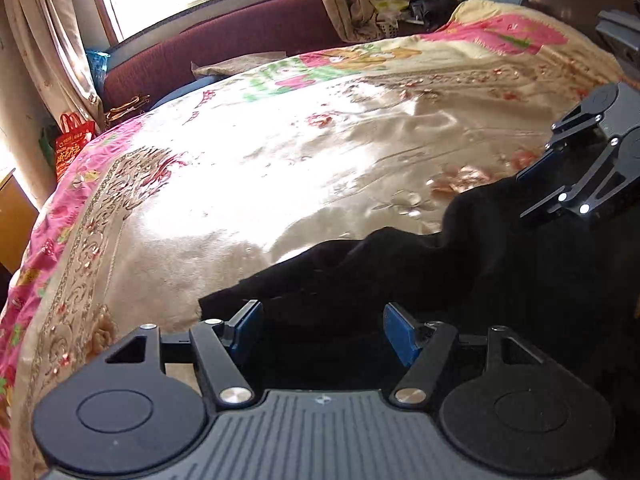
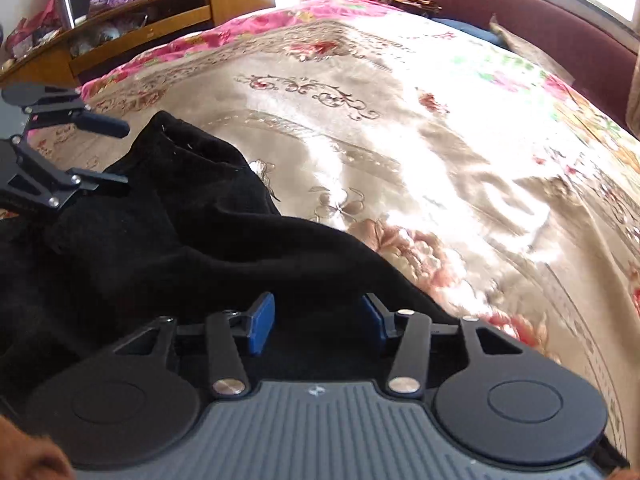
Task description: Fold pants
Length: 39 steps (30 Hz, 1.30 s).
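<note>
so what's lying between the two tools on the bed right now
Only the black pants. In the right wrist view, rumpled black cloth runs from the right tool to the left tool; the left wrist view shows the same, over the floral bedspread.

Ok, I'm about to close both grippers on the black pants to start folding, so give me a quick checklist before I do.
1. Left gripper open: ok, blue pads apart.
2. Right gripper open: ok, pads apart.
3. Fabric between each gripper's fingers: cannot tell; black pants lie under both, depth unclear.
4. Pants flat: not ok, bunched and wrinkled.
5. Grippers apart from each other: ok, on separate parts of the pants.
6. Bedspread beyond pants free for folding: ok.
</note>
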Tool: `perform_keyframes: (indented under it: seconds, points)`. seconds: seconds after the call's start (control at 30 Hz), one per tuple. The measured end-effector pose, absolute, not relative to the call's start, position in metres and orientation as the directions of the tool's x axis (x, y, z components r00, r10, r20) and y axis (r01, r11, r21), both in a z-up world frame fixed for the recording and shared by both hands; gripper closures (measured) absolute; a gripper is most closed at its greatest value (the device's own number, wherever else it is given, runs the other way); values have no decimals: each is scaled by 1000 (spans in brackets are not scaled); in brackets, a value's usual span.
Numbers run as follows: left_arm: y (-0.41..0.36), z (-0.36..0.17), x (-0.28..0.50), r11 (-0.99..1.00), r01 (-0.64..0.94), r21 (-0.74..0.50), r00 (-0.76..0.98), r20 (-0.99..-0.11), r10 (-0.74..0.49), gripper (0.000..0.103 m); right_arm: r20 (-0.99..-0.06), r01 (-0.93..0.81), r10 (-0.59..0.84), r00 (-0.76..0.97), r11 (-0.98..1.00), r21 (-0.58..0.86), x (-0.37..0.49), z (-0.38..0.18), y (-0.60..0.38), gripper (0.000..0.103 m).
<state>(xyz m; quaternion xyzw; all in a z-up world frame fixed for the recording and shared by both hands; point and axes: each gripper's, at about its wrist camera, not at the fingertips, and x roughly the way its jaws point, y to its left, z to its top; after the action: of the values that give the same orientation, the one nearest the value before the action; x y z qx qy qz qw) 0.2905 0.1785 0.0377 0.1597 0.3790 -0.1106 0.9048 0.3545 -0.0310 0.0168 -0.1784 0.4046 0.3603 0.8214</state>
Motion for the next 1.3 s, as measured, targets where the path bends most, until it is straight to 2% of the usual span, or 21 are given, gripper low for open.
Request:
perform_keyframes:
  seconds: [0.13,0.23,0.3,0.37,0.43,0.5,0.57,0.6,0.67,0.7,0.73,0.77,0.83,0.87,0.93,1.07,1.2,1.3]
  points:
    - [192,24,321,916,342,209,657,-750,-74,23,-822,-787,423,381,616,-47,377,-1,-12,51]
    - [205,16,325,910,356,213,643,-762,-73,22,-845,-811,382,375,576,-99,388,-16,-9,35]
    - [214,19,328,914,364,182,632,-769,-99,22,-849,-818,362,384,561,-131,397,-26,-9,34]
    - [222,22,332,917,377,130,616,-775,-144,22,-856,-817,385,344,572,-71,407,-31,-12,34]
    - [228,23,336,922,362,138,625,-769,-130,21,-860,-806,400,315,591,-20,414,-33,-15,33]
    - [236,15,344,930,352,109,589,-798,-130,19,-857,-801,409,313,598,-7,413,-31,-18,44]
    - [236,8,346,930,352,102,570,-812,-127,19,-857,-792,410,314,610,1,406,-28,-20,66]
    - [234,5,347,930,352,104,569,-813,-124,19,-858,-789,408,312,614,5,403,-27,-21,71]
    - [234,2,353,945,314,87,565,-817,-112,20,-861,-777,396,320,629,1,398,-25,-21,89]
    - [235,1,356,953,292,78,565,-818,-106,22,-863,-770,383,330,638,-11,397,-25,-19,92]
    - [236,1,359,959,270,80,572,-815,-93,29,-864,-765,373,338,644,-21,396,-24,-18,94]
    - [237,3,360,965,249,82,579,-812,-81,41,-863,-760,363,350,649,-35,393,-23,-17,95]
    - [240,9,362,976,208,60,587,-806,-76,49,-861,-751,349,371,658,-57,387,-18,-15,96]
    - [239,12,359,979,196,64,597,-800,-67,60,-858,-746,343,382,663,-67,384,-14,-15,96]
    - [238,23,351,980,185,75,620,-783,-57,67,-843,-735,337,419,671,-97,378,-1,-15,96]
    - [240,55,322,985,162,58,699,-711,-73,70,-793,-711,368,485,695,-112,355,41,-27,96]
    - [257,103,251,986,156,-62,802,-575,-163,70,-715,-698,429,553,706,-116,292,94,-53,96]
    - [269,115,185,977,157,-142,830,-517,-209,70,-671,-703,480,565,706,-86,223,118,-69,96]
